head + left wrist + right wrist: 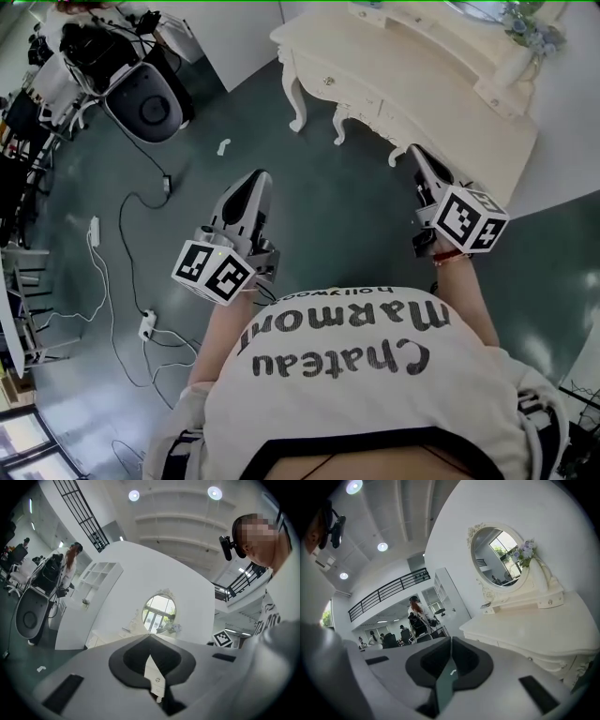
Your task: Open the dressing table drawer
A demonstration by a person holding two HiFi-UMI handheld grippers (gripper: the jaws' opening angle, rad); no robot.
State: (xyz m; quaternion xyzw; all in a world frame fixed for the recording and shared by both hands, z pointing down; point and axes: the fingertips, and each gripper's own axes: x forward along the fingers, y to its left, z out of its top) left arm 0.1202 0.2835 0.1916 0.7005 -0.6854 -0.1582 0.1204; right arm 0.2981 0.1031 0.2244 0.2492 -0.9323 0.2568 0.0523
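The left tongs and right tongs are closed and empty. The drawer is shut, in the dressing table ahead. This seems the approach step; next, one tongs must open around the knob

Illumination is bright, even and diffuse in all three views. Round ceiling lights register as small overexposed discs in both gripper views. The mirror shows a bright, daylit reflection. In the head view, the dark floor carries a soft sheen without hard shadows, and the cream dressing table approaches overexposure. Both gripper views exhibit strong fisheye curvature and black vignetted corners.
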